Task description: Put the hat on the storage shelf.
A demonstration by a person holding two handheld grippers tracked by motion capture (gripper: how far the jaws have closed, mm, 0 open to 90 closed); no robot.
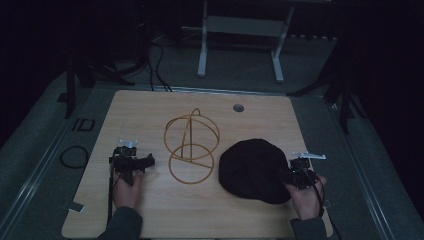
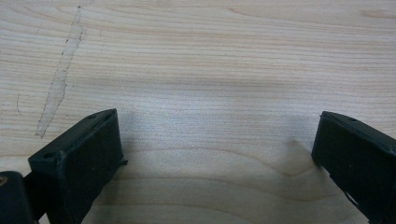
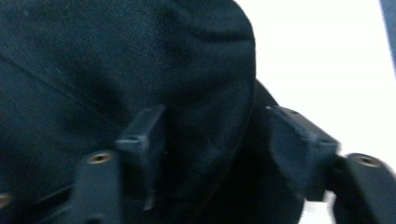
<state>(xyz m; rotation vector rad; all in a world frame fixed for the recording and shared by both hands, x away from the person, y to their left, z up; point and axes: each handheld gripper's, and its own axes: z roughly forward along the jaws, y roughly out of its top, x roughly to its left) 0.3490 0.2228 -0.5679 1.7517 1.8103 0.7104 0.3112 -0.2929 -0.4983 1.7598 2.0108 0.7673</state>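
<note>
Barely begun, I judge: the right gripper point(image 3: 210, 140), jaws parted astride the black cap's point(image 1: 252, 167) edge, seemingly unclamped, while the wire stand point(image 1: 192, 145) waits beside the released, empty left gripper point(image 2: 217, 154).

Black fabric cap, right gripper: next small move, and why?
Probably close the right gripper on the black fabric cap. Its jaws stand open with the cap's edge between them, so a grip looks ready. The left gripper is open over bare wooden table, beside the gold wire stand, and can wait.
</note>
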